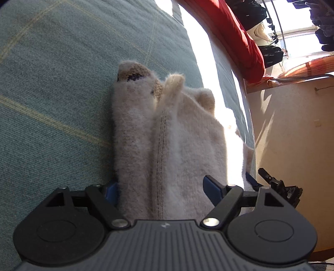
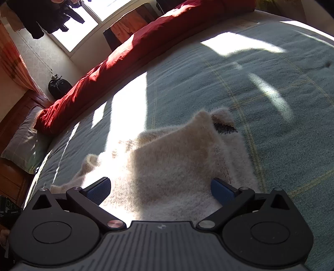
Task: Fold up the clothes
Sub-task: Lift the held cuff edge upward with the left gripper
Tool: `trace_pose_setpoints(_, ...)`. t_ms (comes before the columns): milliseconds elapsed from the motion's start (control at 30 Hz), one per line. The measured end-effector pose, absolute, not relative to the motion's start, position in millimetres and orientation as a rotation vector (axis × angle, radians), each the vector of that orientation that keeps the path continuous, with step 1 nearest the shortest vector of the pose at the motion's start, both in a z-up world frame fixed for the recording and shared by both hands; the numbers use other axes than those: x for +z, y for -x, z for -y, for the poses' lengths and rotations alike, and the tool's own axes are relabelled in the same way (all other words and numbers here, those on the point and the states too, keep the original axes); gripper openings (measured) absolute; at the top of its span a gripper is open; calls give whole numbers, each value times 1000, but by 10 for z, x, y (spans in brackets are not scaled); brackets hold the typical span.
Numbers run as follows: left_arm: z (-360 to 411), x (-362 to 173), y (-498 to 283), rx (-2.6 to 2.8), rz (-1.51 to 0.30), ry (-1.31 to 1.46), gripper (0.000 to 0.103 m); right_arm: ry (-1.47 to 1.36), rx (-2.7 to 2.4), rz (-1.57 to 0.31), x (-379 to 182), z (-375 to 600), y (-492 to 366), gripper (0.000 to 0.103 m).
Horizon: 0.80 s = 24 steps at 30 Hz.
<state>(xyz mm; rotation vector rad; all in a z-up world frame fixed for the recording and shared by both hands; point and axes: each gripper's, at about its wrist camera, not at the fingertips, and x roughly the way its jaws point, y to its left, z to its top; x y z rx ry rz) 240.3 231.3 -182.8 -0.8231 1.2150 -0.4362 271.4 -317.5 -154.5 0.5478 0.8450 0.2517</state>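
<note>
A fuzzy cream sweater point(image 1: 167, 135) lies bunched on a teal bedspread point(image 1: 52, 93), with a brown and dark patterned cuff point(image 1: 133, 74) at its far end. My left gripper point(image 1: 161, 188) is open, and its blue pads straddle the near part of the sweater. In the right wrist view the same sweater point(image 2: 177, 162) lies partly folded over itself, half in bright sunlight. My right gripper point(image 2: 161, 189) is open too, its blue fingers point(image 2: 100, 187) spread wide over the near hem. The black linkage point(image 1: 279, 185) of the right gripper shows at the bed's edge in the left wrist view.
A rolled red duvet point(image 2: 129, 56) runs along the far side of the bed, with a pillow point(image 2: 25, 141) at its end. Dark clothes point(image 2: 41, 18) hang by the window point(image 2: 83, 25). A black bag point(image 2: 59, 86) sits against the wall. The bedspread point(image 2: 271, 104) stretches bare to the right.
</note>
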Motion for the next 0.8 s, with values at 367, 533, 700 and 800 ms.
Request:
trace_pose_setpoints(367, -2329, -1922, -2743, -430, -1205, 839, 80, -534, 250, -856, -1538, 3150, -2727, 103)
trace_pose_setpoints(533, -2375, -1974, -2535, -497, -1171, 890, 79, -533, 258, -850, -1549, 3160, -2718, 103)
trace_pose_setpoints(700, -2447, -2058, -2310, -541, -1161, 939, 75, -537, 268, -846, -1559, 3177, -2721, 103)
trace_pose_setpoints(800, -2461, -2067, -2441, -519, -1153, 936, 71, -529, 261, -847, -1560, 3154, -2730, 103)
